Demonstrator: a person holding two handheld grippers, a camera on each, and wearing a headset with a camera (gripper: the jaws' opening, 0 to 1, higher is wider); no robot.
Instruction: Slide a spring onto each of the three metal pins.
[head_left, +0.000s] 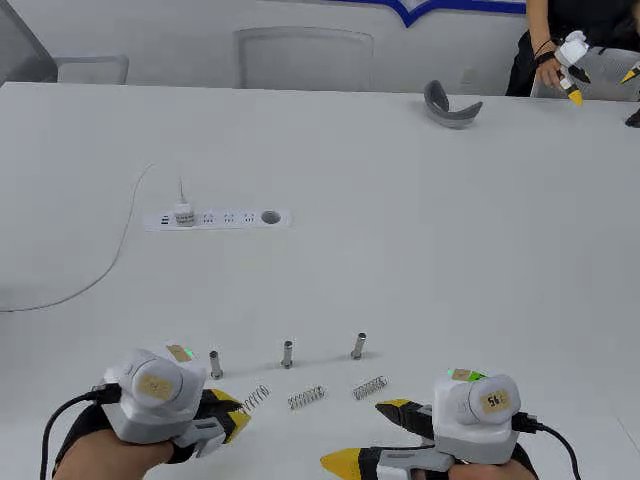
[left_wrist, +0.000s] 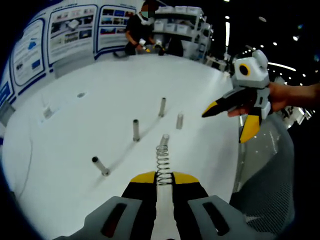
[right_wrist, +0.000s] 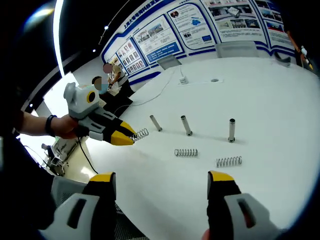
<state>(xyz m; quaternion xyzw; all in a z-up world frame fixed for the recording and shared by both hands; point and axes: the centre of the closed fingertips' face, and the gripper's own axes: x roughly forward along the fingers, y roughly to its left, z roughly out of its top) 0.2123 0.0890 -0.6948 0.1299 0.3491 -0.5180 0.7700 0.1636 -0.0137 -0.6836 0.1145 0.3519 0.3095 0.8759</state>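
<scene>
Three short metal pins stand upright in a row on the white table. My left gripper is shut on the end of a spring, just in front of the left pin; the left gripper view shows the spring sticking forward from the closed jaws of that gripper. Two loose springs lie in front of the other pins. At the near right my right gripper stands open, holding nothing, and its own view has the springs ahead of it.
A white power strip with a plug and a cable lies mid-table. A grey curved object rests at the far side. Across the table a person holds grippers. Chairs stand behind. The near table edge is close to both grippers.
</scene>
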